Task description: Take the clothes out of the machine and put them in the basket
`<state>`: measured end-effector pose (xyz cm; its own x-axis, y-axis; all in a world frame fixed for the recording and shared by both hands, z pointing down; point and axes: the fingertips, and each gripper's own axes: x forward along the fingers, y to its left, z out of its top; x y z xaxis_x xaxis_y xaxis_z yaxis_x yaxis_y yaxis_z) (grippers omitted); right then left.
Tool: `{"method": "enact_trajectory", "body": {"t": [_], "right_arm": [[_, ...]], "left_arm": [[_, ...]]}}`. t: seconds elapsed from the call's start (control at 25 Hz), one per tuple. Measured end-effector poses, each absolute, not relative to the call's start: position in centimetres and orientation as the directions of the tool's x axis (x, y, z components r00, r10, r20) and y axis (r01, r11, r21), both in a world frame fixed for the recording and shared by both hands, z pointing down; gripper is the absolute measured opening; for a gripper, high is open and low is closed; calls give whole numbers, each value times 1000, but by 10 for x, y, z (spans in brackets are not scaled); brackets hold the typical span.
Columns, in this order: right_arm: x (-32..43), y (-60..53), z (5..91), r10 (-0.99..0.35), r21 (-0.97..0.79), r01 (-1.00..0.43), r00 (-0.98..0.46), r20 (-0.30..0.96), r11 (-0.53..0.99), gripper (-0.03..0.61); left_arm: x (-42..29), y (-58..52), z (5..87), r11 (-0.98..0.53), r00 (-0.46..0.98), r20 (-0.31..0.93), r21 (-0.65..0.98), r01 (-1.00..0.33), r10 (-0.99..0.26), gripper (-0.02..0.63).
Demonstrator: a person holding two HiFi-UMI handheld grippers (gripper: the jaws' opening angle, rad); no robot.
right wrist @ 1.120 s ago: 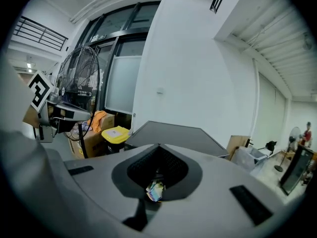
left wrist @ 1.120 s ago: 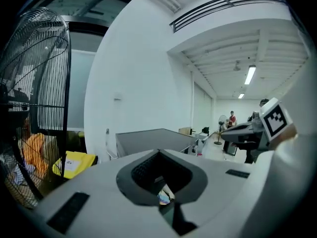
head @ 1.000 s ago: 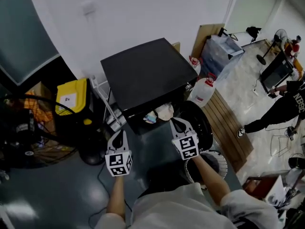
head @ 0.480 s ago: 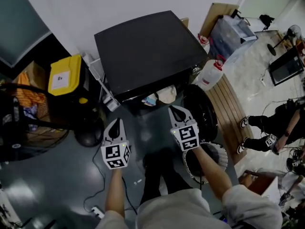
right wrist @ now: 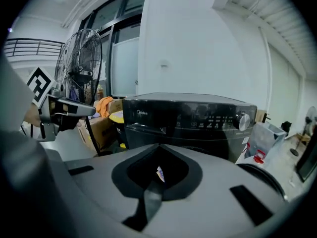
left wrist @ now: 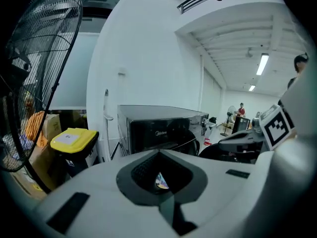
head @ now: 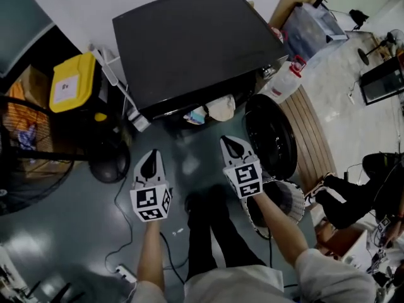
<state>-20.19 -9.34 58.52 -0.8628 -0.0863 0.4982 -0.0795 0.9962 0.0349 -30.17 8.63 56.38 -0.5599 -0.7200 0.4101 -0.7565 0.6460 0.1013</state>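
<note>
The black front-loading washing machine [head: 189, 43] stands ahead of me, its round door [head: 271, 137] swung open to the right. Cream and pale blue clothes [head: 213, 109] show at the mouth of its drum. A light mesh basket [head: 284, 197] sits on the floor under my right forearm, partly hidden by it. My left gripper [head: 150, 153] and right gripper [head: 230, 141] hover side by side over the floor in front of the opening, short of the clothes. Both are shut with nothing in them. The right gripper view shows the machine's control panel [right wrist: 218, 118] beyond the closed jaws.
A yellow-lidded bin [head: 66, 87] and a standing fan [head: 38, 169] are left of the machine. A white jug with a red cap [head: 284, 84], a plastic crate [head: 312, 24] and wooden slats [head: 315, 137] are on the right. A cable [head: 123, 232] trails on the floor. A person [head: 360, 194] sits far right.
Both grippers have come down together towards the floor in front of the machine, and the view has sunk closer to it. The jaws stayed shut.
</note>
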Motion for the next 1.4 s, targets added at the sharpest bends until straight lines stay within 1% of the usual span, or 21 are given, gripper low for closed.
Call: {"method": "enact_trajectory", "body": {"t": [0.4, 0.68, 0.92, 1.2, 1.4], "right_arm": [[-201, -91, 697, -98, 9, -110, -835, 542, 994, 23], [-208, -96, 746, -93, 16, -100, -841, 532, 995, 23], [-215, -101, 787, -112, 11, -124, -850, 515, 992, 23], [-249, -112, 849, -131, -1, -150, -868, 479, 989, 23], [-283, -114, 890, -129, 1, -145, -877, 463, 989, 23]], "left_arm": [[-300, 86, 663, 644, -537, 450, 117, -756, -713, 18], [-307, 70, 719, 640, -538, 439, 118, -760, -720, 18], [-308, 60, 761, 625, -523, 437, 124, -771, -732, 18], [-317, 49, 814, 599, -508, 426, 106, -794, -748, 18], [-331, 45, 849, 599, -513, 412, 105, -794, -753, 18]]}}
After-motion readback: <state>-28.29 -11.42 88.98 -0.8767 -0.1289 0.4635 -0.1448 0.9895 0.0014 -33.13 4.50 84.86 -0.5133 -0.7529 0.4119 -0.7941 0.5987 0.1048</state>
